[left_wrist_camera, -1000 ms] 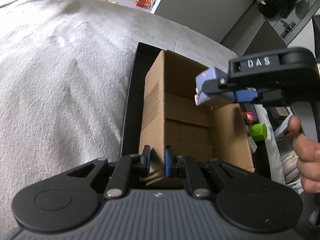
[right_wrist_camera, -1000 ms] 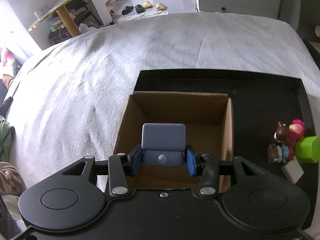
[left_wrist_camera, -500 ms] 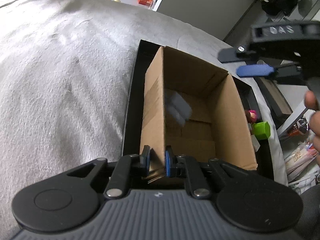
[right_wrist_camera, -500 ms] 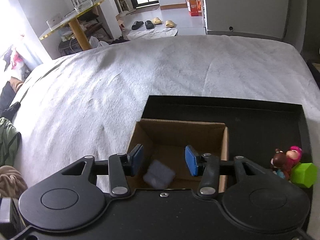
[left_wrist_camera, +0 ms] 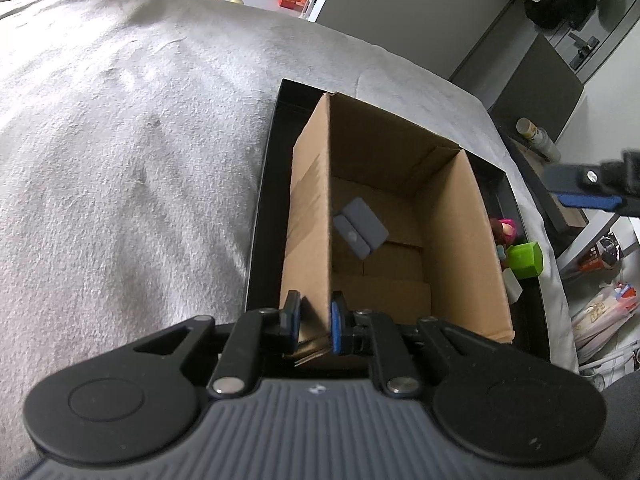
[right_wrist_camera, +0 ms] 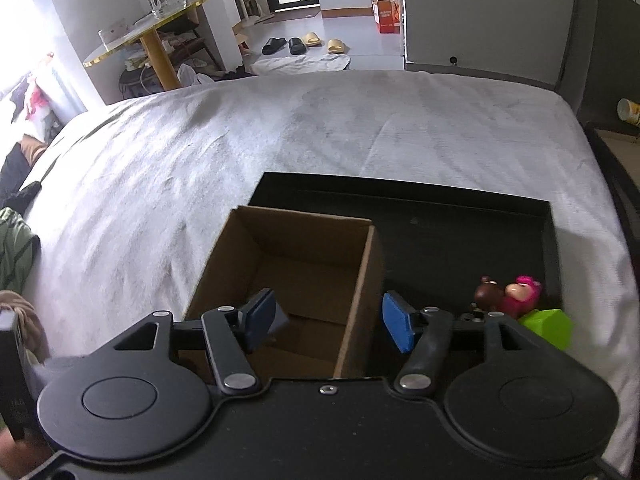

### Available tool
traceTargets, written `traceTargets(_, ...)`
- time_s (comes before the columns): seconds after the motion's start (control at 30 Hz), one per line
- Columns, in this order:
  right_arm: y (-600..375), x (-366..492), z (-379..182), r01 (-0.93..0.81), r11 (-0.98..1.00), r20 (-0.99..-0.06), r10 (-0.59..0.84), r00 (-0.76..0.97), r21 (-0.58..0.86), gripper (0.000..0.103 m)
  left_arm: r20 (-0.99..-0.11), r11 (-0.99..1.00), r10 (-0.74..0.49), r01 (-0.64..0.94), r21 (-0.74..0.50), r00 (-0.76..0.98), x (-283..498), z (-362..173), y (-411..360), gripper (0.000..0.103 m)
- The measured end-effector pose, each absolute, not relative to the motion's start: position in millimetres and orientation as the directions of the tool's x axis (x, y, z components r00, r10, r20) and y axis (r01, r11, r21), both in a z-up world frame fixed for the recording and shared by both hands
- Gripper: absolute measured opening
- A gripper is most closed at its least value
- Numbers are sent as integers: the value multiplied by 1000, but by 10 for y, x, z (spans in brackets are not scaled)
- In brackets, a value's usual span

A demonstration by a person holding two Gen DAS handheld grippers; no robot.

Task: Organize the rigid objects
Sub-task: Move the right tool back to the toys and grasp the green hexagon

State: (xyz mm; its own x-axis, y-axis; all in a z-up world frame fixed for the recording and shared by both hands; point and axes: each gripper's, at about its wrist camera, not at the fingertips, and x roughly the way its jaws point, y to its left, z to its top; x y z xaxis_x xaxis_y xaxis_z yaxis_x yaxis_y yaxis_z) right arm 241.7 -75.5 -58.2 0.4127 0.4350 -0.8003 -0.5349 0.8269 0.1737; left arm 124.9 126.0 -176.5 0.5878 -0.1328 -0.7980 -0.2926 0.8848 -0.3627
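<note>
An open cardboard box (left_wrist_camera: 448, 216) (right_wrist_camera: 368, 256) stands in a black tray (left_wrist_camera: 260, 216) (right_wrist_camera: 460, 216) on a grey bed cover. A grey-blue flat object (left_wrist_camera: 360, 228) lies on the box floor. My left gripper (left_wrist_camera: 314, 322) is shut on the box's near left wall. My right gripper (right_wrist_camera: 330, 322) hovers above the box's right wall with its jaws opening and nothing held; one of its fingers (left_wrist_camera: 588, 196) shows at the right edge of the left wrist view. A green block (left_wrist_camera: 526, 258) (right_wrist_camera: 550, 326) and small pink and brown figures (right_wrist_camera: 508, 294) sit in the tray to the right of the box.
A small white piece (left_wrist_camera: 512, 286) lies beside the green block. The bed cover (right_wrist_camera: 280, 140) spreads wide to the left and beyond the tray. A dark cabinet, a bottle and floor clutter lie off the bed's right side.
The right gripper let go of the grey-blue object, which dropped into the box. That gripper then opened wider, rose and drew away to the right. The left gripper kept its hold.
</note>
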Motion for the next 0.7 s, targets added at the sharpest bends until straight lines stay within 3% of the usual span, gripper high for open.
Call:
traceTargets(0.2, -1009, 2409, -567, -526, 833, -795, 431, 426, 170, 66, -802, 888, -127, -294, -354, 583, 1252, -1751, 1237, 14)
traceTargets(0.7, -1692, 2669, -787, -411, 891, -818, 378, 433, 194, 66, -805, 889, -114, -302, -345, 582, 1242, -1722, 1218, 14)
